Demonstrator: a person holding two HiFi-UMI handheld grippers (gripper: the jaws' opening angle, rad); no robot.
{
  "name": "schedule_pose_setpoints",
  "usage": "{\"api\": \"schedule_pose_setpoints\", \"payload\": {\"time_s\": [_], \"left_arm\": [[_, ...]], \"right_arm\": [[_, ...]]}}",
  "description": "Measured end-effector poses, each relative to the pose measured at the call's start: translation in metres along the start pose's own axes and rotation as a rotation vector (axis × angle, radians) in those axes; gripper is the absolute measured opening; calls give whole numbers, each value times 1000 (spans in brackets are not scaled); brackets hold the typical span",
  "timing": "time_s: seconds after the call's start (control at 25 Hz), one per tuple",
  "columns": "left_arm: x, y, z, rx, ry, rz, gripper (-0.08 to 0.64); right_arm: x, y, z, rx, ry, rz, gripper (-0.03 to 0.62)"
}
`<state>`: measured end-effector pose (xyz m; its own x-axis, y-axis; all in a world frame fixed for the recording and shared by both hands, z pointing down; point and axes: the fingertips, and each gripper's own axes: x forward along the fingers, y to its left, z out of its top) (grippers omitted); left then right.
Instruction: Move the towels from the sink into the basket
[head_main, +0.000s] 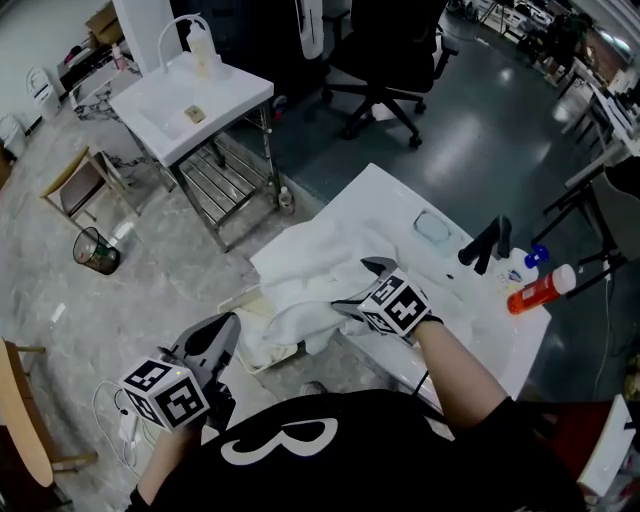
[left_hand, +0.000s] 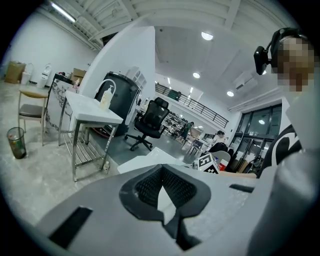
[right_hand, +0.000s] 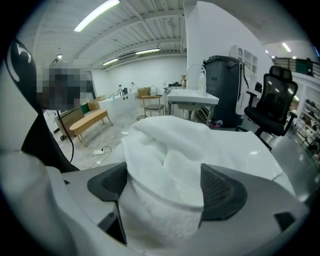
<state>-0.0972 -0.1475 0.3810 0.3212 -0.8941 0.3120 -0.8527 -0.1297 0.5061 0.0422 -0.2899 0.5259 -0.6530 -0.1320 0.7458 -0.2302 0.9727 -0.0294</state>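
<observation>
White towels (head_main: 315, 270) lie heaped on the near-left corner of the white sink (head_main: 470, 310) and spill over its edge toward a pale basket (head_main: 248, 318) on the floor below. My right gripper (head_main: 360, 287) is down on the heap, open wide. A thick fold of towel (right_hand: 165, 165) fills the gap between its dark pads (right_hand: 222, 192), which do not squeeze it. My left gripper (head_main: 222, 330) hovers low at the left, beside the basket. In the left gripper view (left_hand: 162, 192) its pads meet, shut on nothing.
On the sink's far side stand a black faucet (head_main: 487, 243), an orange bottle (head_main: 540, 288) and a blue-capped bottle (head_main: 522, 264). A second white sink stand (head_main: 190, 95), a black office chair (head_main: 385, 60), a wire bin (head_main: 97, 250) and a wooden chair (head_main: 75, 182) stand behind.
</observation>
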Motion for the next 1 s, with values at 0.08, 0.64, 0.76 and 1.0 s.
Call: {"api": "schedule_pose_setpoints", "payload": {"time_s": [0.08,0.64,0.76,1.0], "left_arm": [[6,6,-3,-28,-6,-7,6],[26,20,-9,-62,20,-9,6],[30,25,-10,-71,22,-2,6],[43,28,-10,-71,47,-6,5]], "right_arm": [[8,-5,-2,75,-2,39,436],[41,-13,-8,410,-41,351,434],[42,-11,-7,406,-43,395,432],[33,9,6,308,-85,519,246]]}}
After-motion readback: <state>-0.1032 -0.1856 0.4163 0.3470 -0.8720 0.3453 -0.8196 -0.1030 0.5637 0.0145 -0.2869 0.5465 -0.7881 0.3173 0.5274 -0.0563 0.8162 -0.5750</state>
